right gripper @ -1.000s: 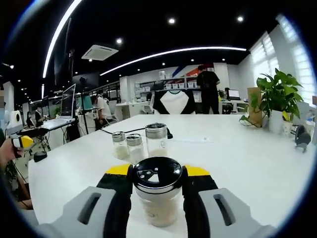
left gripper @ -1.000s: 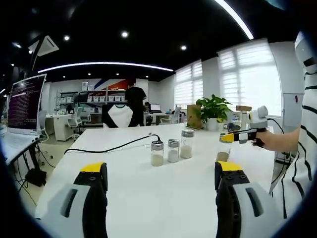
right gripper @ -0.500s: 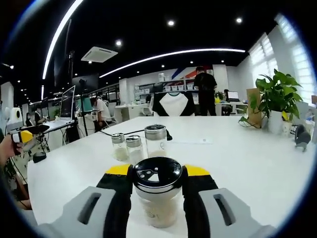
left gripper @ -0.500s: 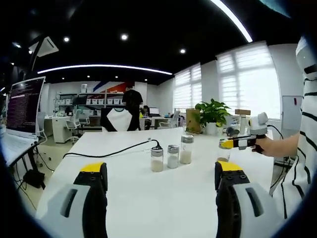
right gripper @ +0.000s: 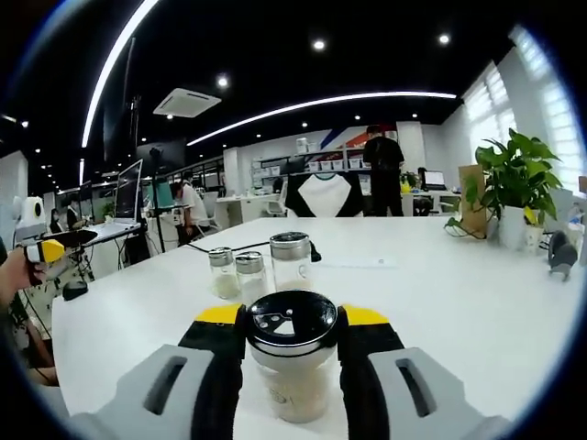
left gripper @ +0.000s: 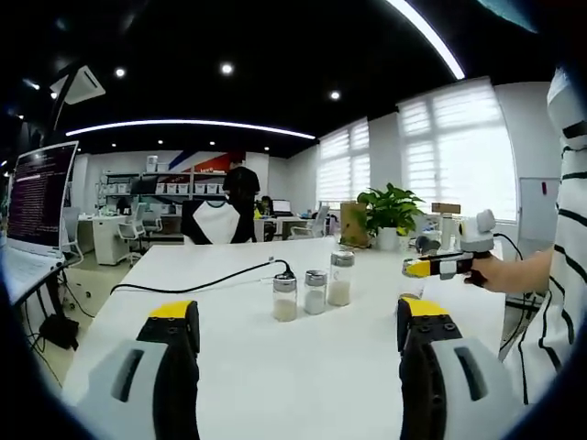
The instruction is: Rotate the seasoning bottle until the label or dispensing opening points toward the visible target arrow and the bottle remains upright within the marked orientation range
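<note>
Three shakers [left gripper: 313, 293] on white table [left gripper: 275, 367]

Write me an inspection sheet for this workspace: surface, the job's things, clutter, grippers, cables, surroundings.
Surface: white table, bare across most of its top.
Job's things: seasoning bottle upright between the right gripper's jaws, dark lid with dispensing openings on top; no target arrow seen.
Clutter: three other shaker jars standing in a row mid-table.
Grippers: right gripper shut on the seasoning bottle; left gripper open, holding nothing, above the table.
Cables: black cable running across the table and ending near the jars.
Surroundings: potted plant at the table's far edge, monitor, shelving and a standing person in the background.
</note>
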